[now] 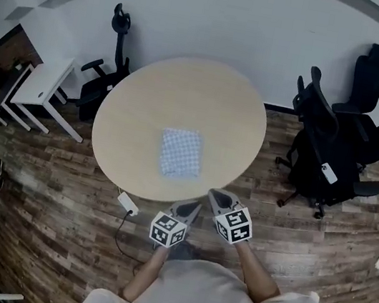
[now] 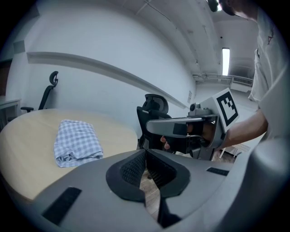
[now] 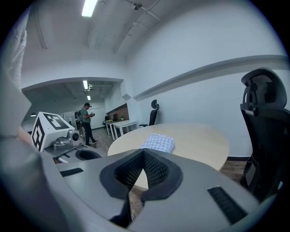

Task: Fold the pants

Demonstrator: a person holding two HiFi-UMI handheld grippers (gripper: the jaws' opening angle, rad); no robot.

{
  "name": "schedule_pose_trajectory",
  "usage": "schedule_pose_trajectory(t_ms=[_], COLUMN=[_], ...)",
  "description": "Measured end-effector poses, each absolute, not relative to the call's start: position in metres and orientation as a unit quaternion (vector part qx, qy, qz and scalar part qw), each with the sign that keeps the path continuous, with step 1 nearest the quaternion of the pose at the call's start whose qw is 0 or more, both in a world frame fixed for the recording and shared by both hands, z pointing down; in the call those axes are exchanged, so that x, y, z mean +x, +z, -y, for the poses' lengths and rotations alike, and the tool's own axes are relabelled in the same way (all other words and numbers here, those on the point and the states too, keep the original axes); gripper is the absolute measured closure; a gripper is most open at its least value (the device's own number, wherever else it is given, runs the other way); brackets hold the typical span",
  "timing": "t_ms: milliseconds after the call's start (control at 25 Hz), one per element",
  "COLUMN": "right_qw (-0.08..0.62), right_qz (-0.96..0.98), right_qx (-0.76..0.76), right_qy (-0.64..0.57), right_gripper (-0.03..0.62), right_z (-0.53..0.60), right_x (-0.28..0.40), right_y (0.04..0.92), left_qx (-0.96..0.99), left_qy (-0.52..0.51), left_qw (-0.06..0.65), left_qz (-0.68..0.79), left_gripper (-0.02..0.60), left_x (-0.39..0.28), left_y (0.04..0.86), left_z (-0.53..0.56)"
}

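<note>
The blue-and-white checked pants point(image 1: 180, 151) lie folded into a small rectangle near the middle of the round beige table point(image 1: 130, 115); they also show in the left gripper view as the pants point(image 2: 77, 141) and in the right gripper view as the pants point(image 3: 158, 142). My left gripper point(image 1: 192, 211) and right gripper point(image 1: 215, 197) are both pulled back off the table's near edge, close to my body. Both are shut and hold nothing. The right gripper point(image 2: 156, 127) crosses the left gripper view.
Black office chairs stand to the right point(image 1: 328, 146) and behind the table at the left point(image 1: 106, 71). White desks point(image 1: 38, 84) stand at the far left. A white power strip point(image 1: 128, 203) with a cable lies on the wood floor under the table's near edge. A person point(image 3: 86, 122) stands far off.
</note>
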State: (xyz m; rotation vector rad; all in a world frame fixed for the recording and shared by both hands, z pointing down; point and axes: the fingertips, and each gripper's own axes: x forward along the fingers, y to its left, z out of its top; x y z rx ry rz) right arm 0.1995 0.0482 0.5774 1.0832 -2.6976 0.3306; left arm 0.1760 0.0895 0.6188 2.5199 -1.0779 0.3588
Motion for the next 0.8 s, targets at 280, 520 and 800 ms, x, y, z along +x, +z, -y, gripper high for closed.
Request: schedule_pose_trajectory(t_ms=[280,520,800], right_qw=[0.099,0.097,0.105], right_qz=[0.916,0.917,0.918], right_qx=[0.372,0.373,0.369], right_qy=[0.11,0.105,0.102], right_gripper=[0.565,0.565,0.565], right_z=[-0.1,-0.143,-0.173], right_x=[0.226,0.234,0.237], right_y=[0.577,0.581,0.581], left_qx=[0.897,0.898,0.898], left_qy=[0.119,0.117,0.127], left_qw=[0.176,0.171,0.174], left_qz=[0.388,0.389,0.384], left_gripper=[0.546,0.546,0.546], left_x=[0.2,0.209,0.212], left_y=[0.614,0.616,0.622], left_z=[-0.137,-0.175,-0.203])
